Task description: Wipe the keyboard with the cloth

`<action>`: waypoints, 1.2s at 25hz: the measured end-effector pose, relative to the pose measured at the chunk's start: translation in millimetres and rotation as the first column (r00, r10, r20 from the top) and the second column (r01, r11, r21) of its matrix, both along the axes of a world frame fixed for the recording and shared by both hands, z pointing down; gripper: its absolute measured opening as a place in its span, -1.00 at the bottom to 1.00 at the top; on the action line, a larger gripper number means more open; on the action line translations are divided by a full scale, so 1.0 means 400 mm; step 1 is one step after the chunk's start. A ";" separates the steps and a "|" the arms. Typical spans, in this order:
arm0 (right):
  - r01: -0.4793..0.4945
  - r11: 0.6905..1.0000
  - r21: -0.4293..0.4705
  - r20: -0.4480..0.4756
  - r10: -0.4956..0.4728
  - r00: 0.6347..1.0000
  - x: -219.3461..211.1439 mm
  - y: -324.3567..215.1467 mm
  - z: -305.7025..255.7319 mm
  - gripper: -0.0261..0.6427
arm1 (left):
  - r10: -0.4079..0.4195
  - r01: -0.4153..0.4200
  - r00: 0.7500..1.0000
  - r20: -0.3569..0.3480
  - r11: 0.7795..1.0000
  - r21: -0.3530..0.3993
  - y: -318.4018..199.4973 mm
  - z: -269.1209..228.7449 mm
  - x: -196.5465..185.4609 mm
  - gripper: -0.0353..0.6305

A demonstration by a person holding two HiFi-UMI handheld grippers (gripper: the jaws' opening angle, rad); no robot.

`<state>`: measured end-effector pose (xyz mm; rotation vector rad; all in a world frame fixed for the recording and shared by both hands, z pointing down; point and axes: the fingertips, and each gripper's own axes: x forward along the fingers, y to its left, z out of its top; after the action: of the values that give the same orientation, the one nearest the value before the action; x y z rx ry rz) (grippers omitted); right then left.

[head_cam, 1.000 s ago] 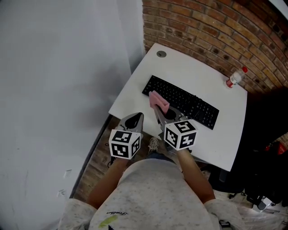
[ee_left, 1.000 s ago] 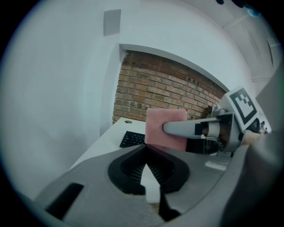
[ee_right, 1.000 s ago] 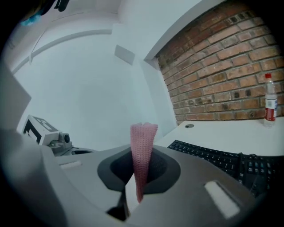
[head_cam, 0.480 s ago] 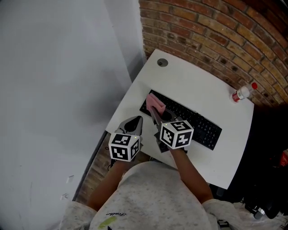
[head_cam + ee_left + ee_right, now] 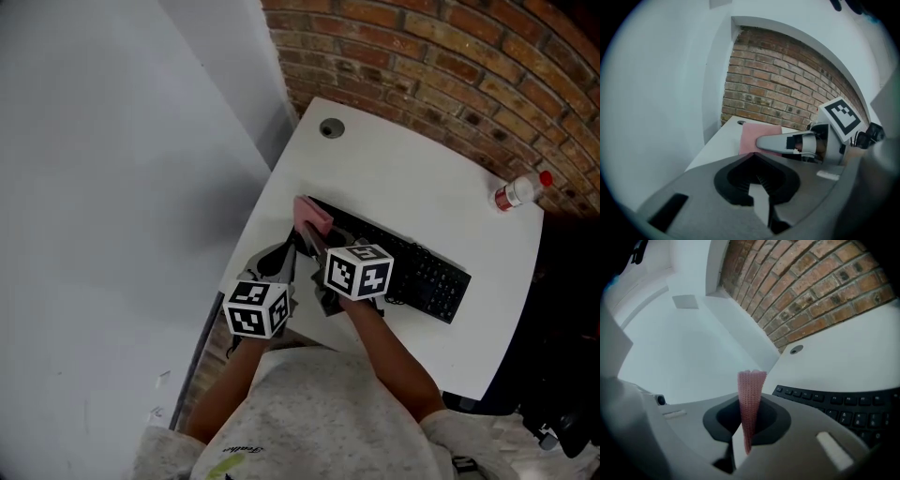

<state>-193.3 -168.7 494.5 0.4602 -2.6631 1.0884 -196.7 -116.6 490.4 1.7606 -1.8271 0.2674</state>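
While my right gripper (image 5: 311, 240) pinched the pink cloth (image 5: 313, 214) at the keyboard (image 5: 427, 272) end, my left gripper (image 5: 284, 255) hung beside it — jaws together, empty.

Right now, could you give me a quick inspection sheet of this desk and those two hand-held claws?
Surface: white table, with a round grommet hole near its far corner.
Job's things: black keyboard lies flat; pink cloth at its left end, contact unclear.
Clutter: small red-capped bottle near the far right corner.
Grippers: right gripper shut on the cloth; left gripper shut, empty, beside it.
Cables: nothing seen.
Surroundings: brick wall behind the table, pale wall to the left.
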 end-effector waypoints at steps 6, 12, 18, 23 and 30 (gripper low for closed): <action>-0.036 0.996 -0.087 -0.018 0.035 0.999 -0.022 -0.022 0.041 -0.84 | 0.006 -0.006 1.000 0.008 1.000 -0.029 -0.014 0.023 -0.037 -0.90; -0.080 0.989 -0.125 -0.068 0.072 0.995 -0.056 -0.039 0.067 -0.84 | 0.054 -0.055 0.998 -0.007 0.998 -0.041 -0.034 0.035 -0.073 -0.90; -0.167 0.979 -0.116 -0.146 0.149 0.978 -0.060 -0.057 0.077 -0.84 | 0.144 -0.145 0.989 -0.024 0.988 -0.045 -0.054 0.041 -0.098 -0.90; -0.217 0.974 -0.067 -0.215 0.199 0.956 -0.049 -0.066 0.084 -0.84 | 0.215 -0.216 0.976 -0.045 0.976 -0.032 -0.069 0.040 -0.114 -0.90; -0.283 0.959 -0.001 -0.284 0.271 0.920 -0.022 -0.072 0.094 -0.84 | 0.323 -0.324 0.944 -0.067 0.946 -0.018 -0.084 0.044 -0.103 -0.90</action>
<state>-202.2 -197.4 532.2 0.9335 -2.3683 1.0578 -237.7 -150.4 507.8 2.0223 -1.4766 0.3594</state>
